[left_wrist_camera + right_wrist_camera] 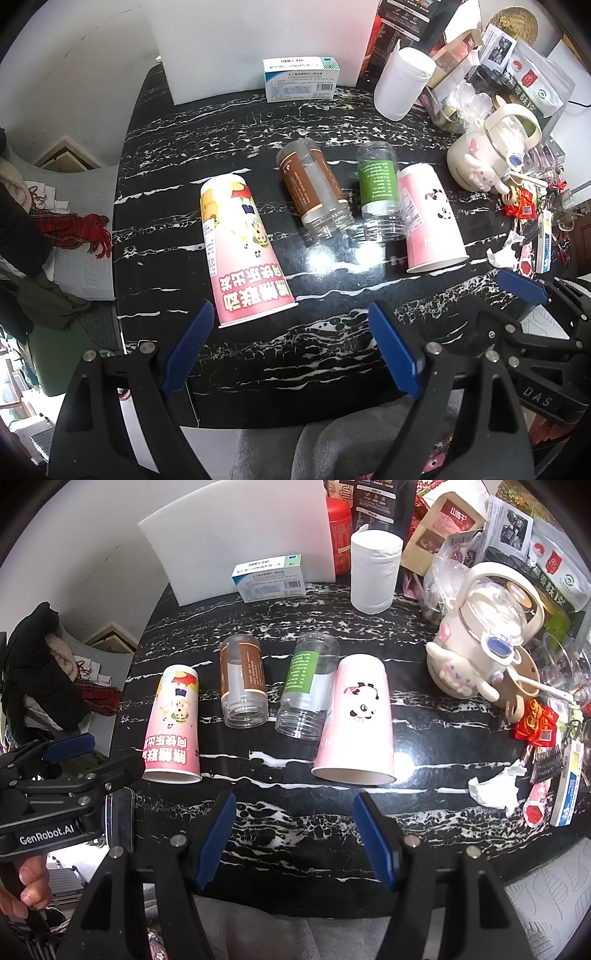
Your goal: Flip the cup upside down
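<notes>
Pink panda cup [356, 723] mouth-on only from the right wrist; both tools [291, 345] [294, 829] apart, empty.

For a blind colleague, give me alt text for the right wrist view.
Open right gripper hovers above a black marble table where two pink paper cups and two clear jars lie sideways in a row. Clutter crowds the right; the left gripper shows at left.

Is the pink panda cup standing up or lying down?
Lying down: the pink panda cup rests on its side on the table, open rim facing the camera.
</notes>
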A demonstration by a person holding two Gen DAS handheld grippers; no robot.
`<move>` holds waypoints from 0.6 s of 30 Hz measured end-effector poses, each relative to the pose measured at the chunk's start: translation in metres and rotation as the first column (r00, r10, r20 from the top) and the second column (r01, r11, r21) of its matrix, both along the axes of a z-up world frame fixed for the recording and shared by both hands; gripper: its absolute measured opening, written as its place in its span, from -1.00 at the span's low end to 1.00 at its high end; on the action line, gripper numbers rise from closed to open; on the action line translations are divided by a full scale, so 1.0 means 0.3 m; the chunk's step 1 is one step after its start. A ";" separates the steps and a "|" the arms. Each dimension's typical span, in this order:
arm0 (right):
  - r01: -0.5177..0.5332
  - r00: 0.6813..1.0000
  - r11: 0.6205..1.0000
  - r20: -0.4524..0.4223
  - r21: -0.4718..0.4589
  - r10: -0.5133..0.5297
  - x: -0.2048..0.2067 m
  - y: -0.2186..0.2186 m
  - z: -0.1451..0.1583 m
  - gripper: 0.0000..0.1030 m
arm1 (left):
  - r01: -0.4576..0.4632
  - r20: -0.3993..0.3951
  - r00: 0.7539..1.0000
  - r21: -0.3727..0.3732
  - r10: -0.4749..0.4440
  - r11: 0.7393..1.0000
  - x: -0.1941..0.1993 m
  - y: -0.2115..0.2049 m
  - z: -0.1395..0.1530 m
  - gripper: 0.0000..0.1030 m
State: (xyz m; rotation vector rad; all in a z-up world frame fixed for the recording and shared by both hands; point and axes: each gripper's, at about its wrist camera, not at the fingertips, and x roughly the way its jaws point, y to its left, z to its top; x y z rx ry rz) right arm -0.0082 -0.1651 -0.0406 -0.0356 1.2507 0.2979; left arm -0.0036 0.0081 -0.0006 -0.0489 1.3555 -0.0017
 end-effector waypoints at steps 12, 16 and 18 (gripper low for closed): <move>-0.004 1.000 1.000 -0.008 -0.003 0.004 0.002 -0.001 -0.007 0.28 | -0.001 -0.005 1.000 0.001 0.001 1.000 -0.006 0.002 -0.009 0.65; -0.005 1.000 1.000 -0.009 -0.003 0.005 0.002 -0.001 -0.007 0.28 | 0.000 -0.005 1.000 0.000 0.000 1.000 -0.006 0.002 -0.009 0.65; -0.005 1.000 1.000 -0.011 -0.004 0.005 0.003 -0.001 -0.009 0.28 | 0.000 -0.008 1.000 -0.001 0.000 1.000 -0.009 0.003 -0.012 0.65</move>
